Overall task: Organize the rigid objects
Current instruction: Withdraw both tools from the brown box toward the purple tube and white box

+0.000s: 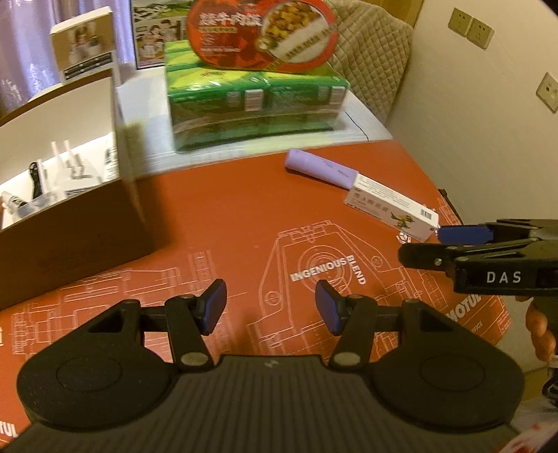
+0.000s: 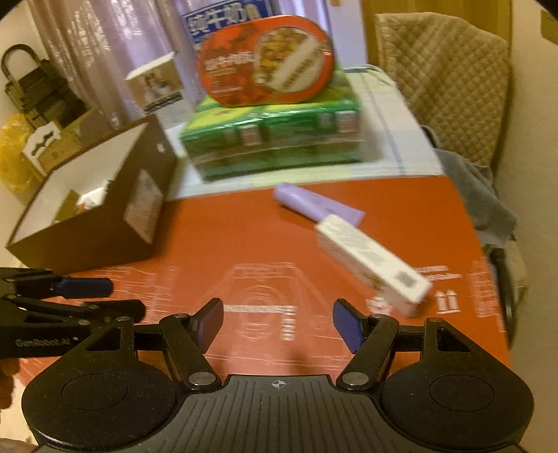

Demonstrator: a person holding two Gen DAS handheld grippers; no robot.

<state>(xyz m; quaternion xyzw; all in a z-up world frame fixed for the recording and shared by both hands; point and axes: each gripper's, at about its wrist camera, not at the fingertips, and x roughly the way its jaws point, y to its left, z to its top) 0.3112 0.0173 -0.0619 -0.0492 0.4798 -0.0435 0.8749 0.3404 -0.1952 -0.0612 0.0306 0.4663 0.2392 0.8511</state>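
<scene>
A long white carton (image 1: pixel 392 205) (image 2: pixel 371 263) lies on the red mat (image 1: pixel 244 216) (image 2: pixel 244 237), its far end against a lilac tube (image 1: pixel 319 167) (image 2: pixel 307 204). My left gripper (image 1: pixel 271 306) hovers open over the mat's printed drawing, nothing between its blue pads. My right gripper (image 2: pixel 278 322) is open too, low over the mat, the carton just ahead to its right. In the left wrist view the right gripper (image 1: pixel 450 244) comes in from the right edge, its tips close to the carton's near end. A brown open box (image 1: pixel 66 195) (image 2: pixel 94 209) holding small items stands at the left.
At the back, a red oval food tub (image 1: pixel 261 33) (image 2: pixel 266 61) rests on a green shrink-wrapped pack (image 1: pixel 254 104) (image 2: pixel 275 139). A small tan carton (image 1: pixel 83 41) (image 2: pixel 155 83) stands behind the box. A quilted chair back (image 2: pixel 446 83) and a wall lie to the right.
</scene>
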